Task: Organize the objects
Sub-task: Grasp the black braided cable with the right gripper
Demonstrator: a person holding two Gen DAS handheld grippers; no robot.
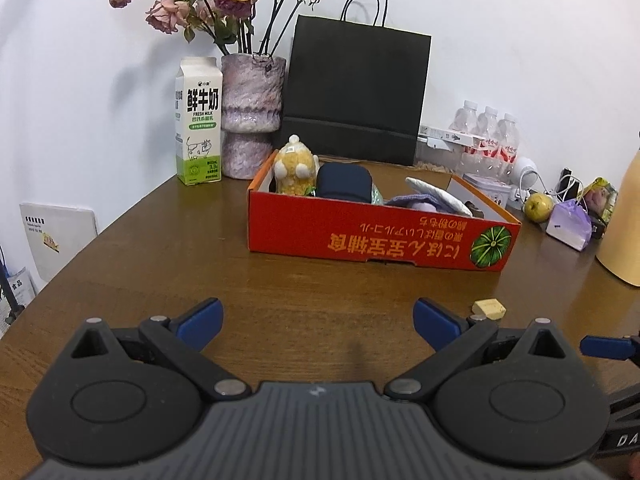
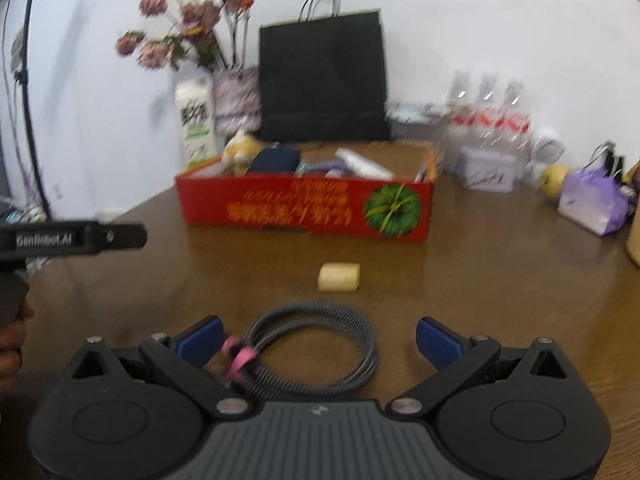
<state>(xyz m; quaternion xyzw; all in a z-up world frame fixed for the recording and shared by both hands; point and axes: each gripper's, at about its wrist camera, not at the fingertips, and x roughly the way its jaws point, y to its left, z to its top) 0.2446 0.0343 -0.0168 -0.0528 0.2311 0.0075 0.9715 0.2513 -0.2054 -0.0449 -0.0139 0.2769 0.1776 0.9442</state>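
Observation:
A red cardboard box stands on the brown table, holding a yellow plush toy, a dark blue pouch and other soft items. A small beige block lies on the table in front of the box. A coiled grey cable with a pink tie lies flat between the spread fingers of my right gripper, which is open and not touching it. My left gripper is open over bare table, with nothing between its fingers. The left gripper's side shows at the left edge of the right wrist view.
At the back stand a milk carton, a vase of dried roses and a black paper bag. To the right are water bottles, a small tin, a yellow-green fruit and a purple bag.

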